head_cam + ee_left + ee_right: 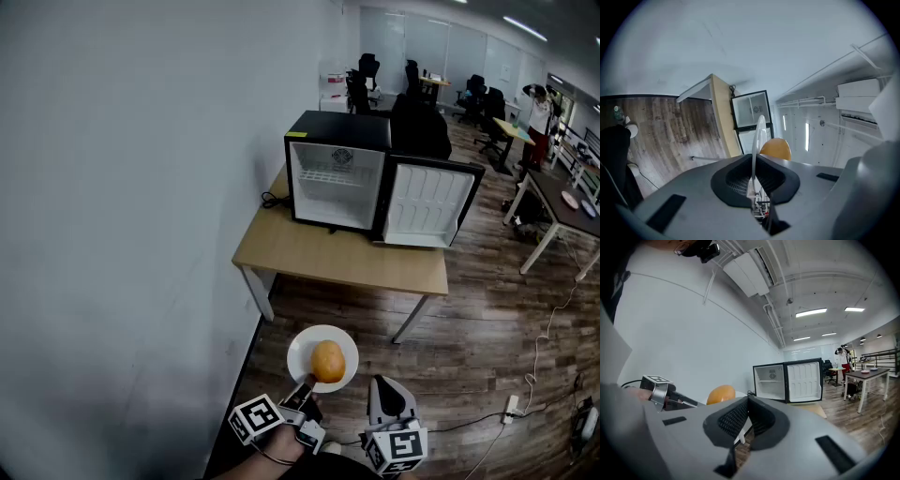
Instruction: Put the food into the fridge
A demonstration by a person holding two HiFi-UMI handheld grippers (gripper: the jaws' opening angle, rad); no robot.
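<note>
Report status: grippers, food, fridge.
Left hand-held gripper shut on plate rim, orange food aboard. Right hand-held gripper shut, empty. Fridge open on table; nothing blocks its mouth.

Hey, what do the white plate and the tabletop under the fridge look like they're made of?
Plate: smooth white, with a thin rim that looks slightly translucent edge-on. Probably plastic, possibly ceramic.
Tabletop: pale wood colour, matte and even, a thin slab. Likely laminated board rather than solid wood.

Head view: high, steeply downward, well back from black box-shaped mini fridge on light wooden table. Both gripper views — low, distant; left one rolled sideways — share that fridge.
</note>
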